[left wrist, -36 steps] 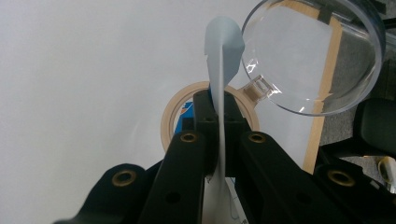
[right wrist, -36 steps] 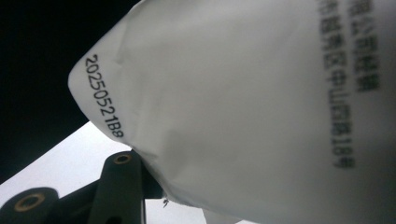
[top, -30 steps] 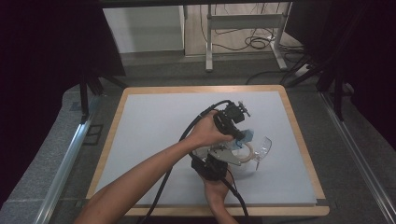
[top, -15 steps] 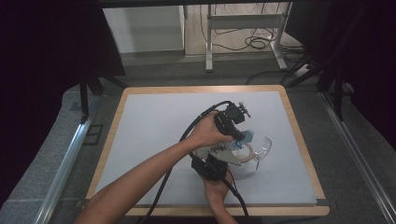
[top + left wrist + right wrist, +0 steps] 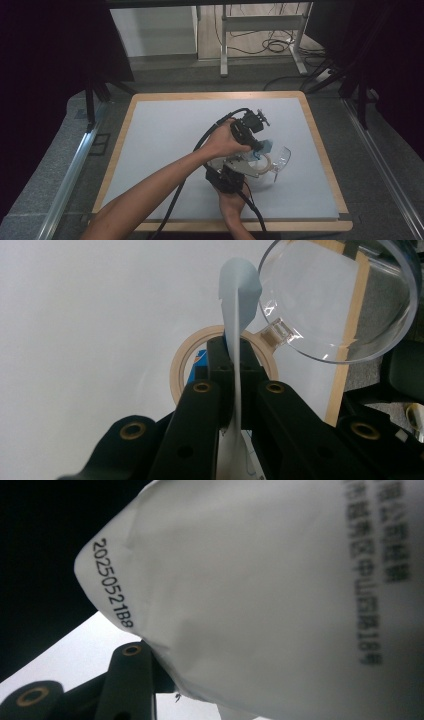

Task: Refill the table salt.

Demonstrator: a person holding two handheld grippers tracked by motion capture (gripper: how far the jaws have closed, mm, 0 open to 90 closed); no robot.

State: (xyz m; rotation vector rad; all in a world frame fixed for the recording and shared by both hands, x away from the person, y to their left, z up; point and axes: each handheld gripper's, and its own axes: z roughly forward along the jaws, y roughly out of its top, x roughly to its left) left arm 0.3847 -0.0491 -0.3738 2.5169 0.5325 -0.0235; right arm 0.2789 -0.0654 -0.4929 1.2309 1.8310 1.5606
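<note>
A white packet with black print is held between both grippers above the table. In the left gripper view I see it edge-on as a thin pale strip, and my left gripper is shut on it. From above, the left gripper points down and right at the packet's pale blue top. My right gripper reaches up from the near side. One of its fingers shows against the bulging packet, which hides the other. A tape ring lies on the table under the packet.
A clear round plastic scoop with a short handle lies right of the tape ring, also in the high view. The white mat has a wooden border. Cables trail from both grippers toward the near edge.
</note>
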